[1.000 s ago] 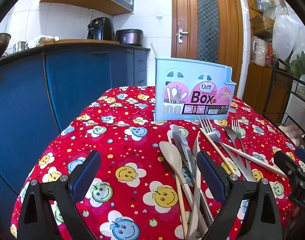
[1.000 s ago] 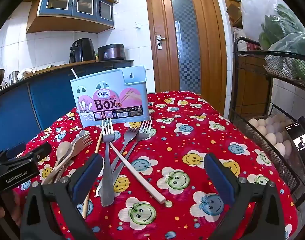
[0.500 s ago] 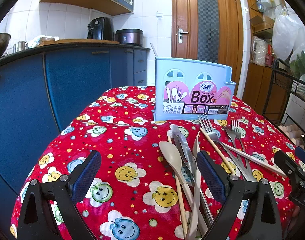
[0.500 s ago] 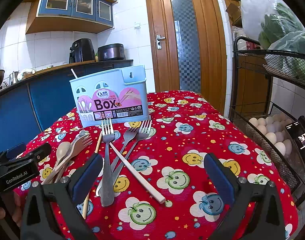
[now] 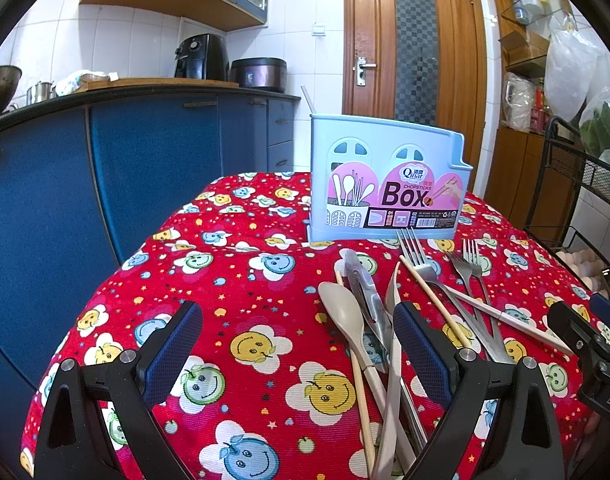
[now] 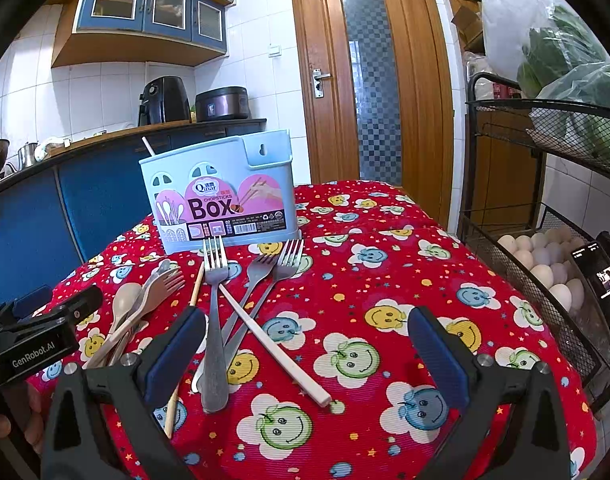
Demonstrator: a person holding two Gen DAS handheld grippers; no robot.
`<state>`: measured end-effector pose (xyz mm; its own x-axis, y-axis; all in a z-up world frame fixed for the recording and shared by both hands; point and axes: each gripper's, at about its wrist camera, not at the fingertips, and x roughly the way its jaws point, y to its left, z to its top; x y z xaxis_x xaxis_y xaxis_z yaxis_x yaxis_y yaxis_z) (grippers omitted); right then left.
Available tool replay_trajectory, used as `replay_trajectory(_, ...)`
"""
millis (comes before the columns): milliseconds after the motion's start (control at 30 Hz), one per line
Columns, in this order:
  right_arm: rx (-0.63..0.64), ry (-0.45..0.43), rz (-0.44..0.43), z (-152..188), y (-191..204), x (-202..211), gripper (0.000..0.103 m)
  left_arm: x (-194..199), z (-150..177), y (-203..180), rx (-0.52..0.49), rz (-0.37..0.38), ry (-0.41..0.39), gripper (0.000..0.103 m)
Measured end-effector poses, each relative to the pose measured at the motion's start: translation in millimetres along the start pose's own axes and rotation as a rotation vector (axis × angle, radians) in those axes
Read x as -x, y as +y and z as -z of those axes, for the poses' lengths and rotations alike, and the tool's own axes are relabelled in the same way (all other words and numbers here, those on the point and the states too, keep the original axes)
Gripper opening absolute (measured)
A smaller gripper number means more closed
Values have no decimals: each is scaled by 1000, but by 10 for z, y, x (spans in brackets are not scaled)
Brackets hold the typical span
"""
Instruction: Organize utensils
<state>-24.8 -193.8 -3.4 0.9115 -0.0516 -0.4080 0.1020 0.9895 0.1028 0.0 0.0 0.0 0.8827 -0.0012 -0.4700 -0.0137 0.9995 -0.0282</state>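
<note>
- left gripper [image 5: 299, 344] hovers low over the red smiley tablecloth [image 5: 241, 280], jaws spread wide, nothing between them.
- right gripper [image 6: 307, 344] likewise gapes empty above the cloth.
- just past the left gripper's right finger lies a heap: beige spoon [image 5: 343, 316], wooden chopstick [image 5: 433, 300] and metal forks [image 6: 215, 320], crossed by a white chopstick [image 6: 273, 348].
- farther back, the pale blue chopsticks box [image 6: 221, 196] stands upright, near the fork tines.
- beyond: blue cabinets [image 5: 105, 184] and a wooden door [image 6: 369, 80].
</note>
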Motion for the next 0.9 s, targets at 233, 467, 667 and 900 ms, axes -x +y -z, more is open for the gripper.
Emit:
replay_trajectory(233, 0, 0, 0, 3, -3, -2, 103, -1, 0, 0, 0, 1, 0, 96)
replay_trajectory(467, 0, 1, 0, 5, -3, -2, 103, 0, 0, 1, 1, 0, 0, 96)
replay_trajectory(667, -1, 2, 0, 5, -1, -3, 103, 1, 0, 1, 1, 1, 0, 96)
replay_trajectory(900, 4, 21, -6, 8, 9, -37, 103, -3, 0, 0, 0, 0, 2, 96)
